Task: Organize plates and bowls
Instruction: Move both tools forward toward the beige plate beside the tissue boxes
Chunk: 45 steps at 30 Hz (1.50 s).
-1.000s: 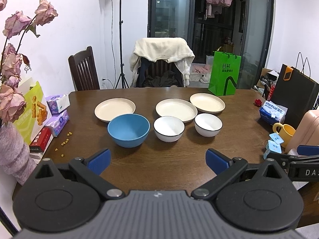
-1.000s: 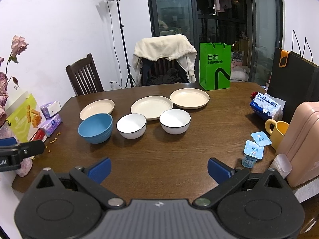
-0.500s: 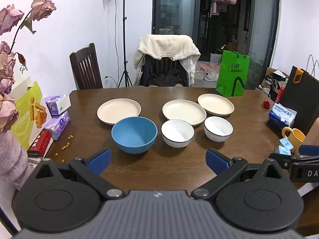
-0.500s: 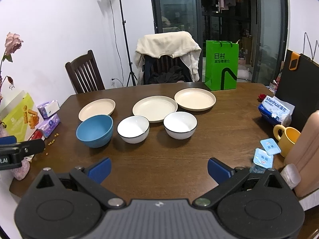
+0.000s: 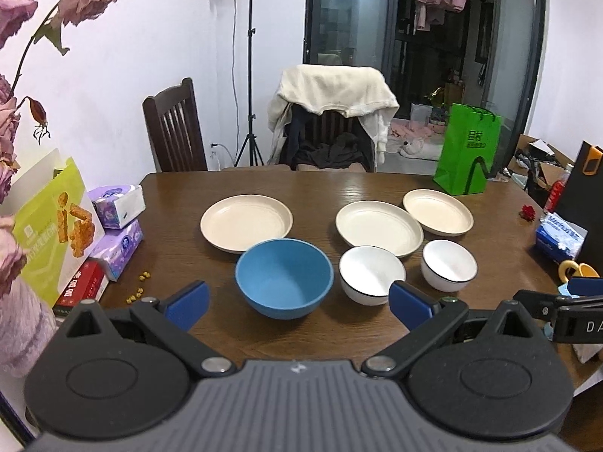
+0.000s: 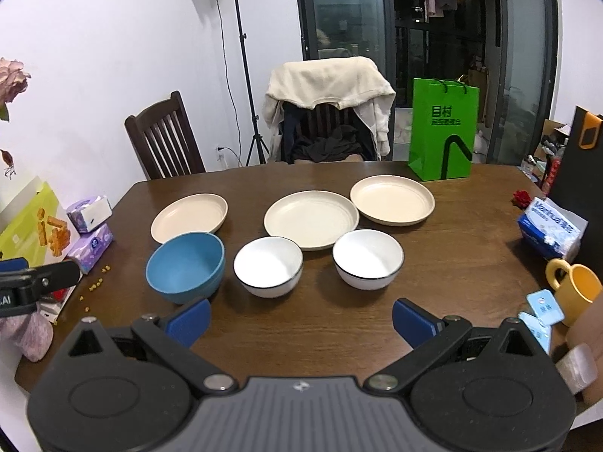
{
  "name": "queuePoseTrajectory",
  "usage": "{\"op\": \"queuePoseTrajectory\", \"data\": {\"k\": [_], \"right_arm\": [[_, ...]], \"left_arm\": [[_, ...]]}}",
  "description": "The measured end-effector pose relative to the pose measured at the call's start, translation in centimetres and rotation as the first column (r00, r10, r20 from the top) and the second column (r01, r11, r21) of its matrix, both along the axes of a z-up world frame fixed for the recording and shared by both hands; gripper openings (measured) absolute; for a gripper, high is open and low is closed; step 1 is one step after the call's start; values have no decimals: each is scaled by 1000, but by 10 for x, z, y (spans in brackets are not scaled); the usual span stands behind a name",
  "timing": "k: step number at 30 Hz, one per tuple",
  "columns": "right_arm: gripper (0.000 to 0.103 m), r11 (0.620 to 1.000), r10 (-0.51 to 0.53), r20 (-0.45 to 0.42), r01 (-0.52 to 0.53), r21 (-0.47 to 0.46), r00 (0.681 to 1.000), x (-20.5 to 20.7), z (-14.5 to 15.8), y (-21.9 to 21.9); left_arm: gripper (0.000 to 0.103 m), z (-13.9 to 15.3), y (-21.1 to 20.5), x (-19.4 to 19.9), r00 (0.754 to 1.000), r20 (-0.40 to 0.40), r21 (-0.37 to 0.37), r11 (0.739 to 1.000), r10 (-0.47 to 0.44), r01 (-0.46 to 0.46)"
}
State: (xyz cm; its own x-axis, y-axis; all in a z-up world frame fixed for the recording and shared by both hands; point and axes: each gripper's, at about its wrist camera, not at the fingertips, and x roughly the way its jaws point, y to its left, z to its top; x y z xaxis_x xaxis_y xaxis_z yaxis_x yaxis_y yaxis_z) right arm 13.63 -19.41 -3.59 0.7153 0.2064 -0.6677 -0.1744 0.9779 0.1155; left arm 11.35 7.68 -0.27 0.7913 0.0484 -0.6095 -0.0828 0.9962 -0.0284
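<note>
Both cameras now closer to the table (image 6: 471, 233); left gripper (image 5: 297, 301) and right gripper (image 6: 299, 318) spread wide, empty, facing blue bowl (image 5: 284, 277).

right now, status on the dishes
Left gripper and right gripper open, empty. Blue bowl, white bowls, three plates unstacked on table. Nothing blocking.

**Dishes laid out on a wooden counter, seen past an open tool**

The left tool (image 5: 297, 303) hovers empty over the near edge of the brown counter (image 5: 377, 333), its blue-tipped fingers (image 5: 187, 303) spread wide. Just ahead sits a blue bowl (image 5: 284, 278), with two white bowls (image 5: 372, 274) (image 5: 449, 265) to its right. Three cream plates (image 5: 246, 222) (image 5: 378, 227) (image 5: 438, 211) lie behind them. The right tool (image 5: 565, 310) pokes in from the right edge.
</note>
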Motion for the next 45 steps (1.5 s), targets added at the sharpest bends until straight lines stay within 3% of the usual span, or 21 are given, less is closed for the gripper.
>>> {"op": "queuePoseTrajectory", "data": {"k": [12, 23, 45], "right_arm": [[103, 999, 38, -19, -38, -4, 999, 54, 1, 48], [103, 993, 120, -68, -120, 1, 991, 114, 21, 78], [103, 933, 356, -181, -361, 7, 917, 255, 8, 138]], "left_arm": [[103, -5, 36, 42, 999, -39, 20, 999, 34, -33], [103, -4, 51, 73, 990, -103, 14, 996, 92, -91], [103, -17, 78, 152, 940, -193, 19, 959, 281, -283]]}}
